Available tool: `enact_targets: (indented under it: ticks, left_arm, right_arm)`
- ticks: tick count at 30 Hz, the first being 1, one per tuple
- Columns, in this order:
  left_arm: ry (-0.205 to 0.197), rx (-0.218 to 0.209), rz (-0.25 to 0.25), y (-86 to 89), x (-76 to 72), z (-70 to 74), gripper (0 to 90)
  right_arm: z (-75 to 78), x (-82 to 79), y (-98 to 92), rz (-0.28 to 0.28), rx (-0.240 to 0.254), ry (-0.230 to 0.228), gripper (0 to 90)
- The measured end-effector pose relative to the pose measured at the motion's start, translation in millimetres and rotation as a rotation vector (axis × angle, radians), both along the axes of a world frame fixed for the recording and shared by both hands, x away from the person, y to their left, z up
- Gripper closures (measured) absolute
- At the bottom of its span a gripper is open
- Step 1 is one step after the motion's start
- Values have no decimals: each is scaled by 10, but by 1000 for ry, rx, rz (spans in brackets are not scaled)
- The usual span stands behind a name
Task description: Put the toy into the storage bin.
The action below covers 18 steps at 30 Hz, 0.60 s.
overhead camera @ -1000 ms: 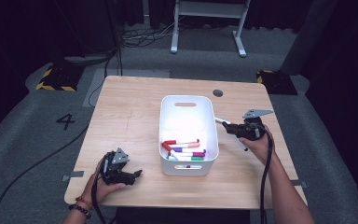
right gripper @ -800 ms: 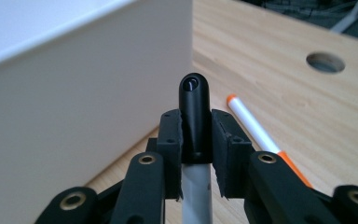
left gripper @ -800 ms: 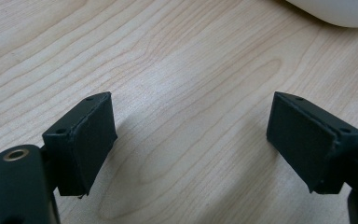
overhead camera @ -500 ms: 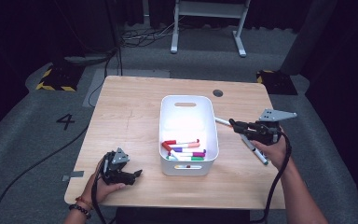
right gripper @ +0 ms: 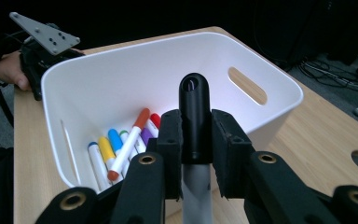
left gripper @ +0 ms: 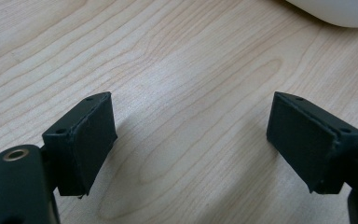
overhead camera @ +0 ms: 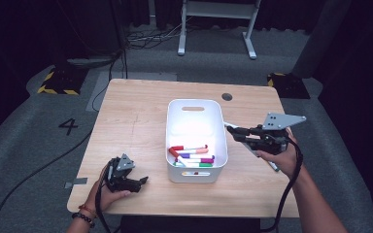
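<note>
Right gripper (overhead camera: 238, 133) now higher, jaws clamped on marker (right gripper: 194, 121), its black cap seemingly toward bin (overhead camera: 194, 104).

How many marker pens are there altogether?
7, maybe more hidden: six lie in the white bin at its near end, and one black-capped marker is clamped in the right claw.
</note>
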<state>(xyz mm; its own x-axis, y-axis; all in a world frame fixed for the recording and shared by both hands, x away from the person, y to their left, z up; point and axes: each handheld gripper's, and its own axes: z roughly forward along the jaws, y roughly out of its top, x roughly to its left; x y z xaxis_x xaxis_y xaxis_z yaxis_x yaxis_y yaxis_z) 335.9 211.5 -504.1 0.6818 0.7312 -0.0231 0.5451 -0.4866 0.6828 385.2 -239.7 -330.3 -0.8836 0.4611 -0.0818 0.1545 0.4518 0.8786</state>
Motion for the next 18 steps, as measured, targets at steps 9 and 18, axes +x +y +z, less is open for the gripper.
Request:
enact_targets:
  ticks: [9,18]
  left_arm:
    - [-1,0,1,-1,0,-1,158]
    - [0,0,0,0,0,0,158]
  right_arm:
    - [176,-47,343,77,-46,-13,746]
    - [281,-72,707,146,-106,-14,746]
